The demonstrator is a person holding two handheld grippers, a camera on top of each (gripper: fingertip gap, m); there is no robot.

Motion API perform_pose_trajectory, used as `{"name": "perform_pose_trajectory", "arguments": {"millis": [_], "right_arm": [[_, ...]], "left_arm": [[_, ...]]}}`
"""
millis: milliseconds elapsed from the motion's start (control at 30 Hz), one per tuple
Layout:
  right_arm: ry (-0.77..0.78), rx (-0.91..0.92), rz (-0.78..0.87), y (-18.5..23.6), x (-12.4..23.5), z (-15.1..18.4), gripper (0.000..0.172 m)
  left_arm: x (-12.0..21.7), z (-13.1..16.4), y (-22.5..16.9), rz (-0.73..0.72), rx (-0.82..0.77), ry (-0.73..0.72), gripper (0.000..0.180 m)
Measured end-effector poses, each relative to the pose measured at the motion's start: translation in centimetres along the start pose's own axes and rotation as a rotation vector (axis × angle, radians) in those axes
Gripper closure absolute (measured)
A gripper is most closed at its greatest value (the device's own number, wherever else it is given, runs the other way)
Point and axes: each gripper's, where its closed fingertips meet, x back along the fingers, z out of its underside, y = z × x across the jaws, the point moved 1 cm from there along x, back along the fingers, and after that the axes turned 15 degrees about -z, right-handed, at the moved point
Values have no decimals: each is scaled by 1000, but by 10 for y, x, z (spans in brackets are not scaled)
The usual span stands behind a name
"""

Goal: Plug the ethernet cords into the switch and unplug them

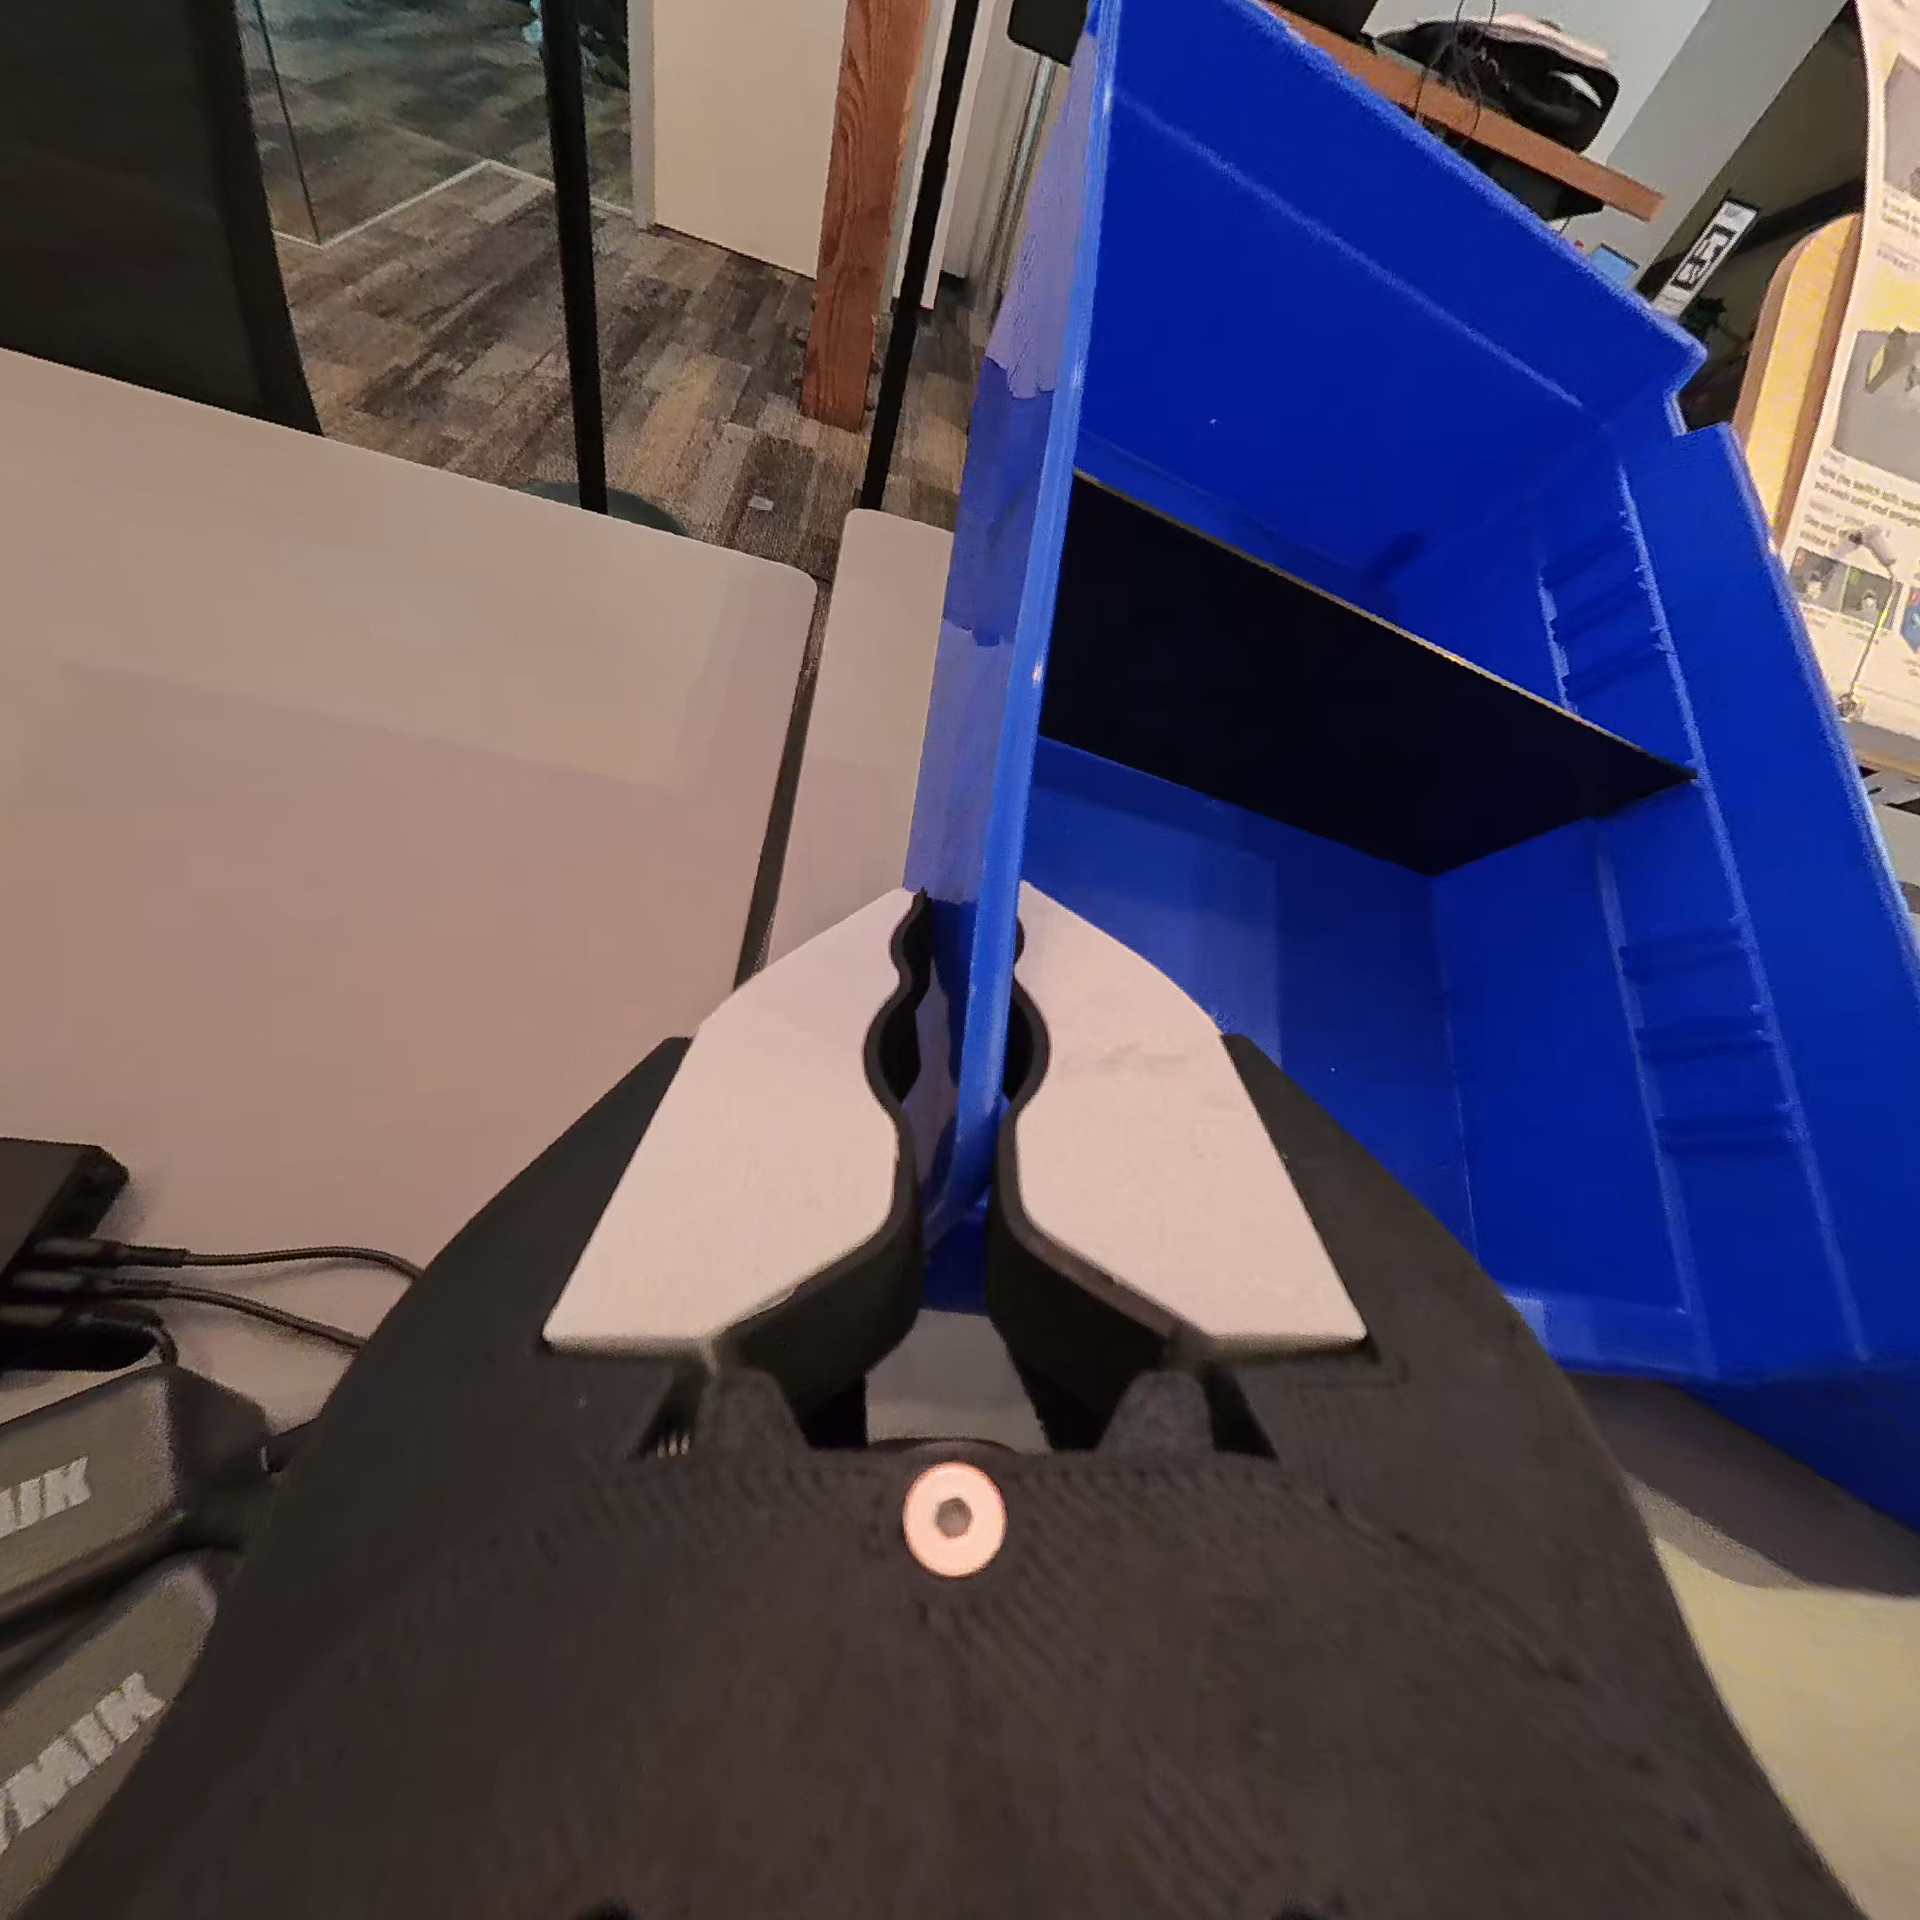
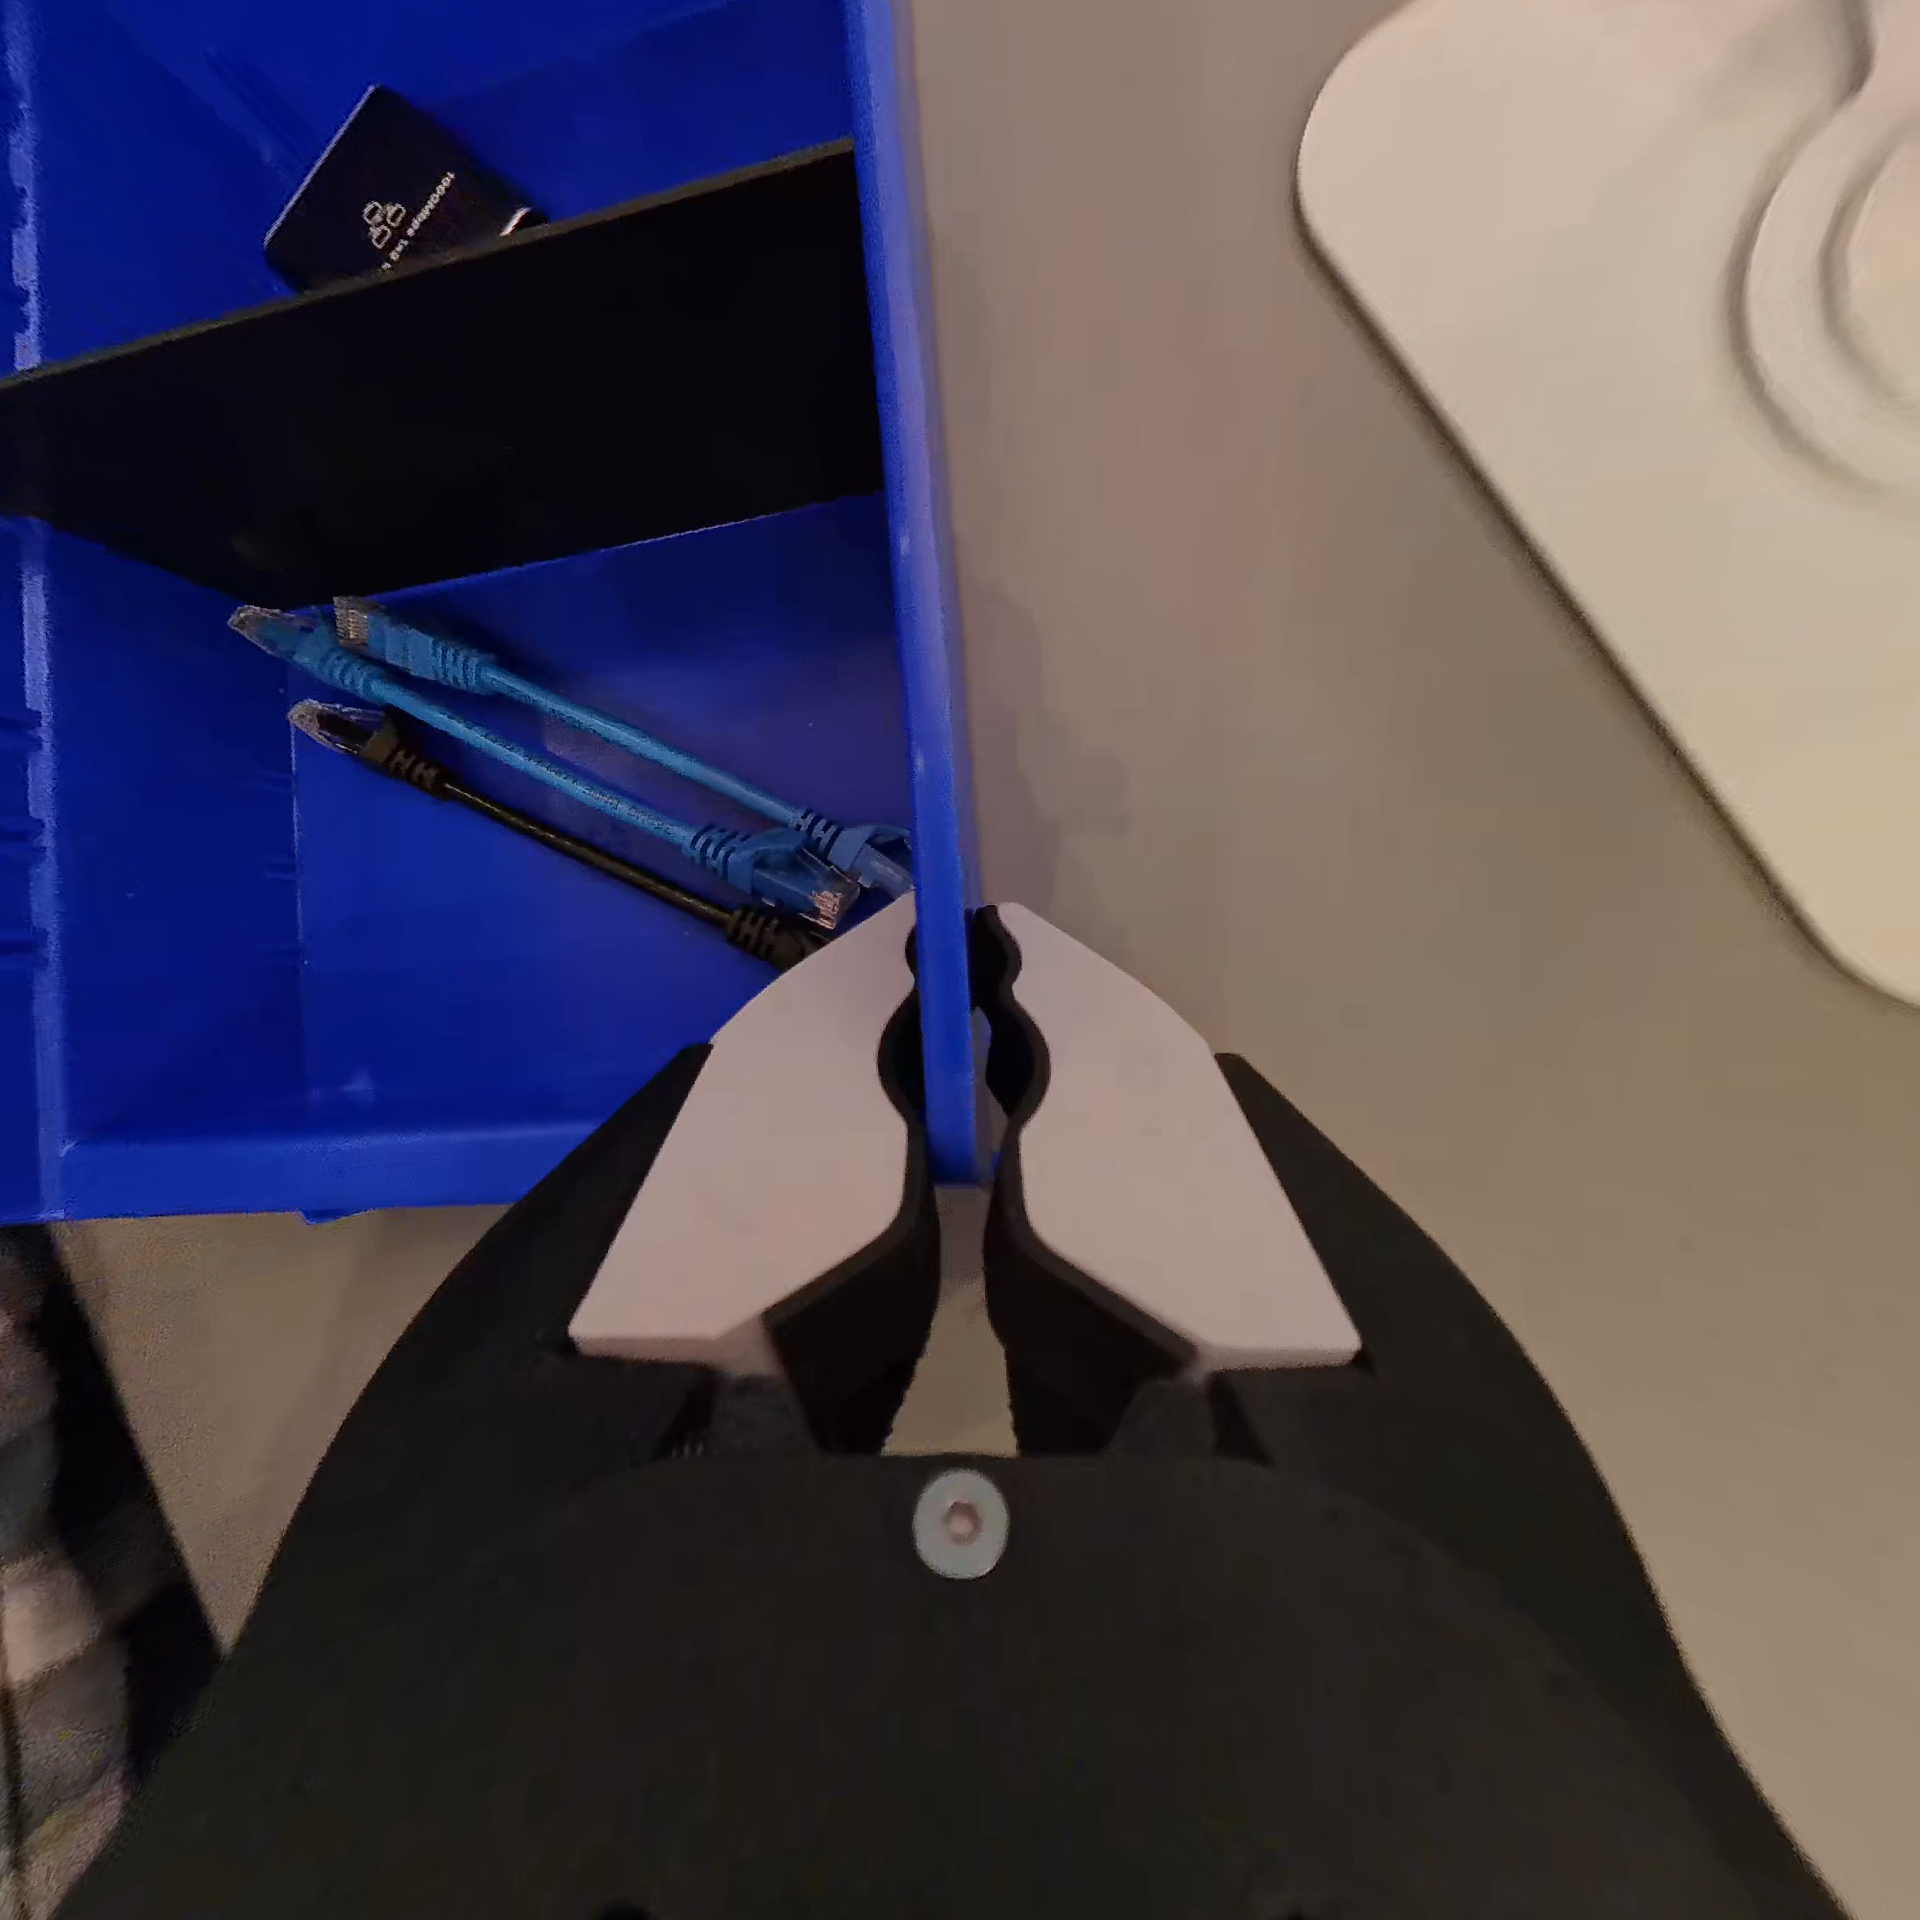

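My left gripper [image 1: 961, 935] is shut on the left side wall of a blue plastic bin [image 1: 1351, 520], near its front corner. My right gripper [image 2: 951, 925] is shut on the bin's right side wall [image 2: 914, 520]. A black divider [image 2: 468, 384] splits the bin. In the near compartment lie two blue ethernet cords [image 2: 582, 727] and a black ethernet cord [image 2: 540, 821]. Behind the divider lies the black switch [image 2: 395, 187]. In the left wrist view the divider [image 1: 1299, 686] hides the far compartment, and the cords do not show.
The bin sits on a grey table [image 2: 1299, 727]. A white pad [image 2: 1610, 416] lies to the right. White boards [image 1: 364, 779] lie left of the bin. A black hub with cables [image 1: 62, 1236] and dark power bricks [image 1: 83, 1507] sit at the lower left. Across from one pair of fingers to the other is roughly 55 cm.
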Motion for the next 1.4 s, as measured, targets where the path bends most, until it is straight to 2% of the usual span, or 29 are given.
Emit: {"name": "perform_pose_trajectory", "arguments": {"millis": [133, 267, 300, 333, 433, 500, 600, 800, 867, 1033, 1167, 1267, 1400], "right_arm": [[-71, -73, 43, -17, -21, -40, 168], [-264, -188, 72, -26, -42, -79, 164], [-302, -211, 16, -14, -54, -88, 151], [-319, -236, -62, 2, -67, -97, 123], [-307, -195, -162, 45, -89, -108, 93], [-297, -150, -184, 64, -86, -105, 73], [-337, -80, -221, 87, -57, -97, 77], [-345, 47, -233, 104, 32, -43, 99], [-359, 52, -156, 94, 67, -15, 98], [-478, -24, 34, 66, 160, 58, 94], [-616, -105, 151, 58, 218, 112, 94], [-669, -133, 239, 61, 239, 149, 95], [-587, -123, 322, 76, 216, 177, 80]], "left_arm": [[2, -5, 7, -1, 20, -12, 172], [2, -7, 11, 0, 37, -19, 172], [2, -8, 10, 1, 38, -20, 172], [1, -8, 10, 5, 40, -20, 172], [2, -9, 4, 17, 33, -22, 171], [9, -11, -5, 23, 7, -35, 172], [26, -18, -30, 55, -48, -73, 171], [60, -21, -135, 320, -212, -42, 171], [67, -12, -181, 404, -298, -9, 171], [63, 43, -310, 584, -424, 100, 172], [43, 105, -403, 671, -435, 205, 171], [22, 151, -457, 708, -420, 290, 172], [-6, 193, -512, 711, -415, 342, 172]]}}
